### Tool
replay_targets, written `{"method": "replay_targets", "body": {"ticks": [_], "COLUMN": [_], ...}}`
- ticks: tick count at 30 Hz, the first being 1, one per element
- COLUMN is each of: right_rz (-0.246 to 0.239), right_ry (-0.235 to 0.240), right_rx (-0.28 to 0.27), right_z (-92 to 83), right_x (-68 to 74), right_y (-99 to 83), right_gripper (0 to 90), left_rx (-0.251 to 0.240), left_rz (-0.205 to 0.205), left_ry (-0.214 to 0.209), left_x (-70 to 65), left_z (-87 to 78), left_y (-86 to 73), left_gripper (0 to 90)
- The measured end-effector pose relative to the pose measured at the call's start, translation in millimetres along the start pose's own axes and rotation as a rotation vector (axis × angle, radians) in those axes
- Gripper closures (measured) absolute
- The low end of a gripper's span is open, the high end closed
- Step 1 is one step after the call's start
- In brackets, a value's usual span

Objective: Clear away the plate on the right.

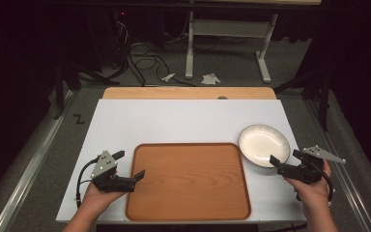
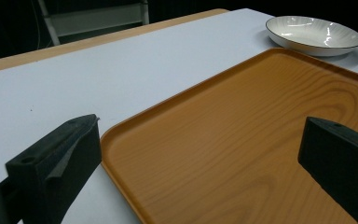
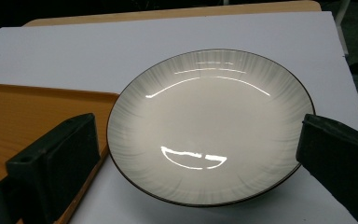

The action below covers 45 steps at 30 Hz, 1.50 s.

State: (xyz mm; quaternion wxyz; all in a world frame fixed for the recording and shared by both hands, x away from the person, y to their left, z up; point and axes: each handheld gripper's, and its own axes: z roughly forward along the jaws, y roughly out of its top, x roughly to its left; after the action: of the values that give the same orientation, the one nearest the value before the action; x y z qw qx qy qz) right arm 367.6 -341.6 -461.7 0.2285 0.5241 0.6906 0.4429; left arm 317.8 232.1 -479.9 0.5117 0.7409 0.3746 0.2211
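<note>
An orange wooden tray (image 1: pixel 188 181) with nothing on it lies at the front middle of the white table board (image 1: pixel 174 121). A shallow white plate (image 1: pixel 263 144) with a dark rim sits just off the tray's far right corner. My left gripper (image 1: pixel 131 164) is open at the tray's left edge, one jaw over the tray (image 2: pixel 242 130) and the other over the white board. My right gripper (image 1: pixel 284 156) is open just in front of the plate (image 3: pixel 209 121), its jaws spread about as wide as the plate. Nothing is held in either one.
A strip of wooden tabletop (image 1: pixel 188 93) shows behind the white board. Beyond the table, on the floor, are cables (image 1: pixel 145 60), white desk legs (image 1: pixel 189 48) and crumpled paper (image 1: pixel 210 78). The board's right edge lies close to the plate.
</note>
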Motion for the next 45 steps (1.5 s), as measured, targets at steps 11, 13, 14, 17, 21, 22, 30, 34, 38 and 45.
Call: {"method": "replay_targets", "body": {"ticks": [11, 13, 14, 17, 21, 22, 30, 34, 38, 45], "right_rz": [0.061, 0.075, 0.087, 0.117, 0.162, 0.162, 0.209, 0.269, 0.326, 0.419], "right_ry": [-0.02, -0.025, -0.027, -0.024, -0.011, -0.011, 0.006, 0.021, 0.031, 0.054], "right_rx": [-0.003, 0.004, 0.007, 0.011, 0.023, 0.023, 0.059, 0.06, 0.064, 0.043], "right_z": [-3.0, -3.6, -4.0, -5.2, -5.0, -5.0, -0.7, 0.1, -1.6, -6.9], "right_x": [-10.9, -13.6, -14.9, -18.9, -23.0, -23.0, -25.1, -29.2, -35.6, -47.6], "right_y": [-1.9, -2.8, -3.4, -4.9, -7.4, -7.4, -10.7, -12.8, -19.4, -26.5], "right_gripper": [0.0, 0.0, 0.0, 0.0, 0.1, 0.1, 1.0, 3.1, 5.6, 17.3], "left_rx": [-0.004, -0.008, -0.01, -0.014, -0.013, -0.013, -0.024, -0.023, -0.034, -0.027], "left_rz": [-0.002, -0.002, -0.001, -0.002, -0.004, -0.003, -0.019, -0.001, -0.005, 0.001], "left_ry": [0.01, 0.011, 0.013, 0.015, 0.016, 0.015, -0.006, -0.014, -0.014, -0.028], "left_x": [-1.3, -1.3, -1.2, -0.4, 0.1, 0.2, -0.3, -0.8, -1.8, -3.2], "left_z": [-0.5, -0.4, -0.3, 0.1, 0.5, 0.6, 2.8, 4.2, 4.1, 8.2], "left_y": [0.7, 1.0, 1.3, 1.9, 2.1, 2.1, 2.4, 3.7, 5.3, 5.7], "left_gripper": [0.3, 0.3, 0.3, 0.3, 0.3, 0.3, 0.3, 0.3, 0.3, 0.3]}}
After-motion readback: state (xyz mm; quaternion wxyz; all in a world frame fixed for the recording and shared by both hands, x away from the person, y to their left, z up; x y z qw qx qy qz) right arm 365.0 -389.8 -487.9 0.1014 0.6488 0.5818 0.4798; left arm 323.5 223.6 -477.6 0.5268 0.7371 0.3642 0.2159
